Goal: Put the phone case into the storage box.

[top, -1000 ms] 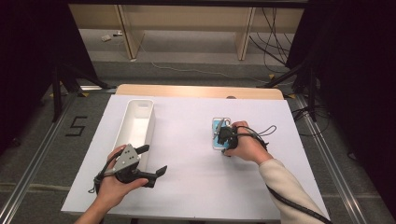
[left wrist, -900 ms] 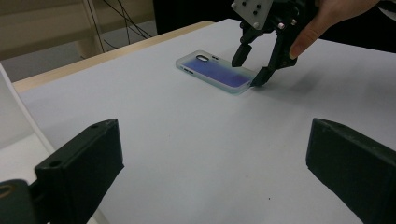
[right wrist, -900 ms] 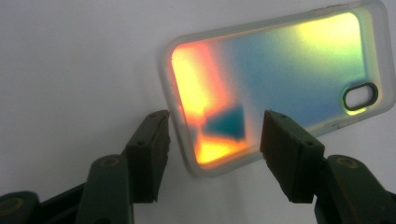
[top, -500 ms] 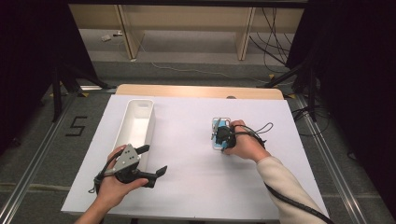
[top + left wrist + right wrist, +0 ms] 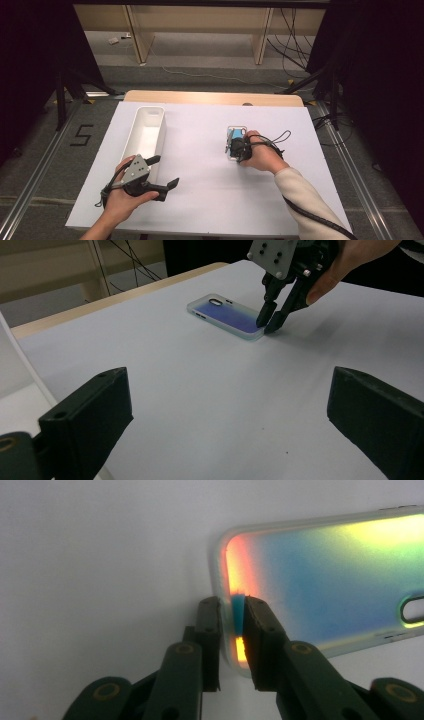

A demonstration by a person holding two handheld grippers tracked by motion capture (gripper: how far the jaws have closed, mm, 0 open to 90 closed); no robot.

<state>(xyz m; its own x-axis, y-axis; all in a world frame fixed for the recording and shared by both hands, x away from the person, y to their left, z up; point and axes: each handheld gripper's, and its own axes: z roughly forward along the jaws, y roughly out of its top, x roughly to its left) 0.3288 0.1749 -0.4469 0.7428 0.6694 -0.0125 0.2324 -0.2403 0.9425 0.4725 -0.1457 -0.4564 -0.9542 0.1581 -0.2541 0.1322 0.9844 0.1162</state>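
Note:
A translucent phone case (image 5: 237, 132) with a blue-tinted back lies flat on the white table, right of centre. My right gripper (image 5: 234, 150) points down at its near short end. Its jaws have just been closing, and in the right gripper view (image 5: 232, 615) they pinch the case (image 5: 325, 580) by its end rim, one outside and one inside. In the left gripper view the same grip (image 5: 267, 325) sits at the corner of the case (image 5: 225, 315). My left gripper (image 5: 165, 171) rests at the front left, open, nothing between its jaws (image 5: 230, 410).
A long white tray (image 5: 131, 135) stands at the left of the table, just beyond my left gripper, with its wall (image 5: 10, 370) at the left edge of the left gripper view. White table surface (image 5: 200, 165) lies between the two hands. Cables trail from both grippers.
Both hands have kept their places. The right gripper has stayed over the case's near end, its jaws drawn closer together there.

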